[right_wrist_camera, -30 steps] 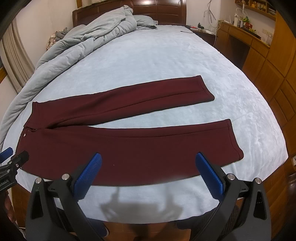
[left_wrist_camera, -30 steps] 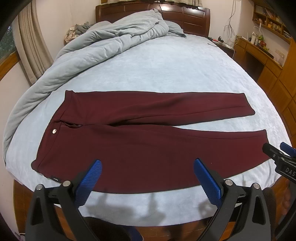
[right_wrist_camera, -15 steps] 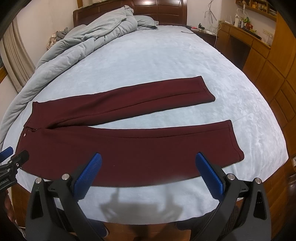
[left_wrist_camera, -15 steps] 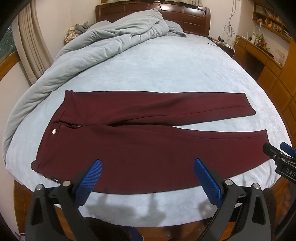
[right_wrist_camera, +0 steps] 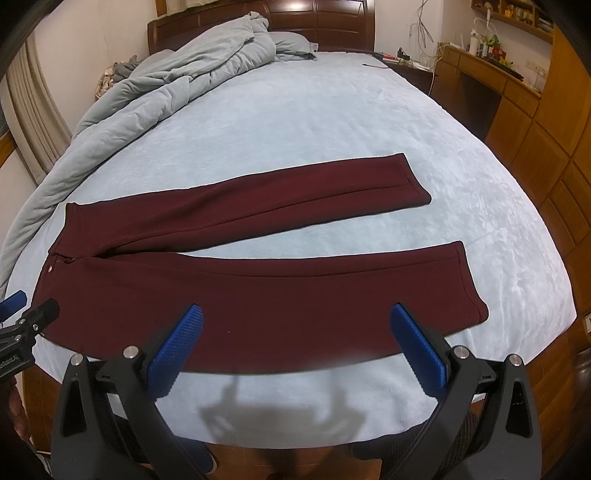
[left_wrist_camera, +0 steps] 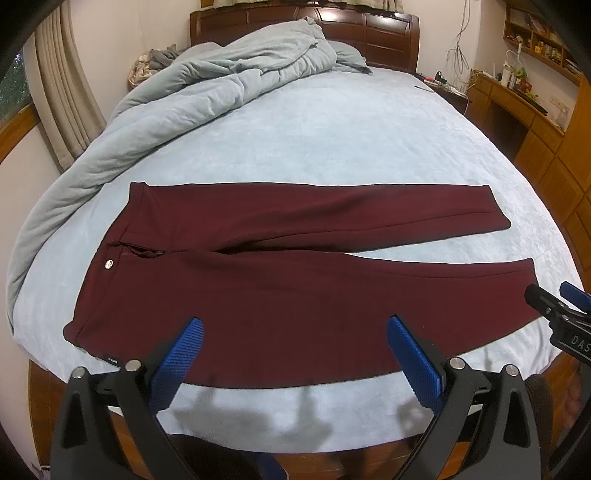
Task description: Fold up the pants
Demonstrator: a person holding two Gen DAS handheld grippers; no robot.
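Observation:
Dark red pants (left_wrist_camera: 280, 288) lie flat on the bed, waist to the left, both legs spread out to the right; they also show in the right wrist view (right_wrist_camera: 258, 291). My left gripper (left_wrist_camera: 295, 362) is open and empty, held above the near edge of the pants by the hip. My right gripper (right_wrist_camera: 295, 339) is open and empty, above the near leg. Each gripper shows at the edge of the other's view: the right gripper (left_wrist_camera: 554, 306) and the left gripper (right_wrist_camera: 26, 317).
The light blue bed sheet (left_wrist_camera: 332, 140) spreads behind the pants. A grey duvet (left_wrist_camera: 192, 92) is bunched at the far left by the wooden headboard (left_wrist_camera: 369, 29). A wooden desk and cabinets (right_wrist_camera: 517, 110) stand on the right, curtains (left_wrist_camera: 62, 92) on the left.

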